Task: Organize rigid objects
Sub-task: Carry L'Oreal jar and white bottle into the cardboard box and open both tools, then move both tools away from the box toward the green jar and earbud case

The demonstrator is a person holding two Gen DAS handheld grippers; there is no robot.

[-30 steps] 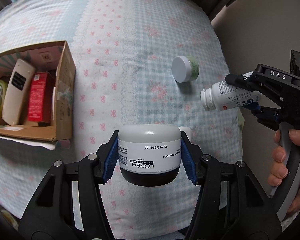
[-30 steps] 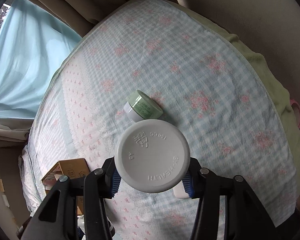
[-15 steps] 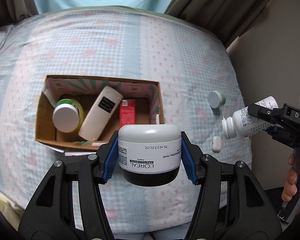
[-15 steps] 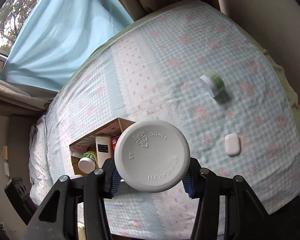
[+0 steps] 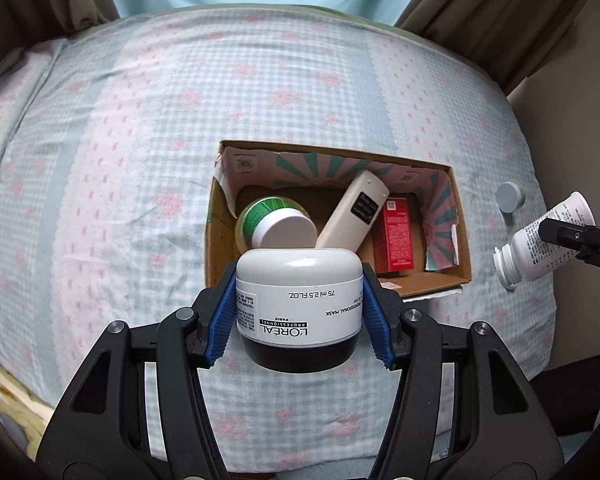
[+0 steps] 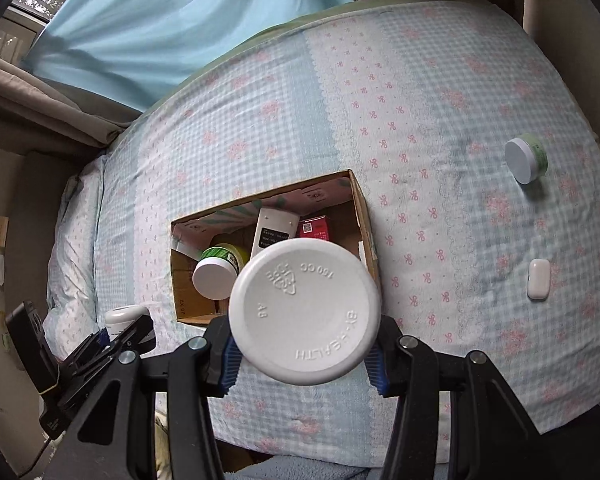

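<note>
My left gripper [image 5: 299, 312] is shut on a white L'Oreal mask jar [image 5: 298, 304] with a black base, held above the near edge of the cardboard box [image 5: 462, 240]. The box holds a green jar with a white lid [image 5: 278, 226], a white remote [image 5: 354, 216] and a red carton [image 5: 394, 240]. My right gripper [image 6: 304, 356] is shut on a white pill bottle [image 6: 304, 312], seen bottom-on, in front of the box [image 6: 366, 224]. That bottle also shows at the right of the left wrist view [image 5: 540, 240].
The box sits on a bed with a blue checked, pink-flowered cover [image 5: 140, 140]. A small green jar with a white lid [image 6: 526, 158] and a white earbud case [image 6: 539, 279] lie on the cover right of the box. Curtains [image 6: 160, 20] hang behind.
Both grippers have risen and drawn back with their loads. The box has shifted right in the left wrist view and toward the centre in the right wrist view.
</note>
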